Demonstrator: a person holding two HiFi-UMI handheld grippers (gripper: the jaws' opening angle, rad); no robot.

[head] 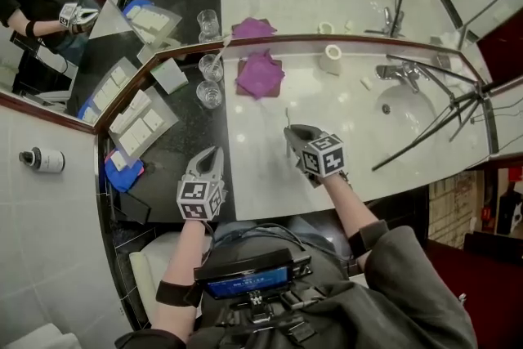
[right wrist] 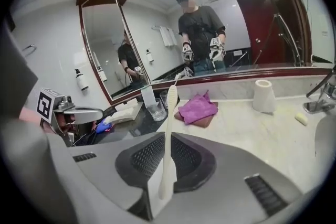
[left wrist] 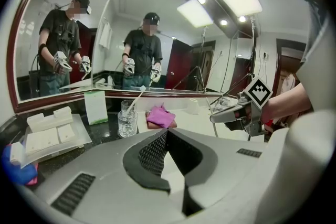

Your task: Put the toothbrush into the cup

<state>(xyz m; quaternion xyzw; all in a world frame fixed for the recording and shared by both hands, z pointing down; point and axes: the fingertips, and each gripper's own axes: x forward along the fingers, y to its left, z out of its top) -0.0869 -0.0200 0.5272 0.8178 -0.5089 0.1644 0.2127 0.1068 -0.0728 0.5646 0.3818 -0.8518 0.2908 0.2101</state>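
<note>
Two cups point(head: 210, 94) ahead. R gripper point(head: 291, 131) jaws pinch toothbrush point(right wrist: 168, 139) by handle, head free for the drop, I reckon; L gripper point(head: 211, 157) jaws pressed together, idle.

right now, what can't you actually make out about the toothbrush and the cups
- toothbrush bristles: in the right gripper view the head is just pale, so which way they face is unclear
- toothbrush in the head view: almost all hidden behind the right gripper
- rear cup: in the left gripper view its lower part is covered by the front cup
- water in either cup: glass too small and clear in every view
</note>
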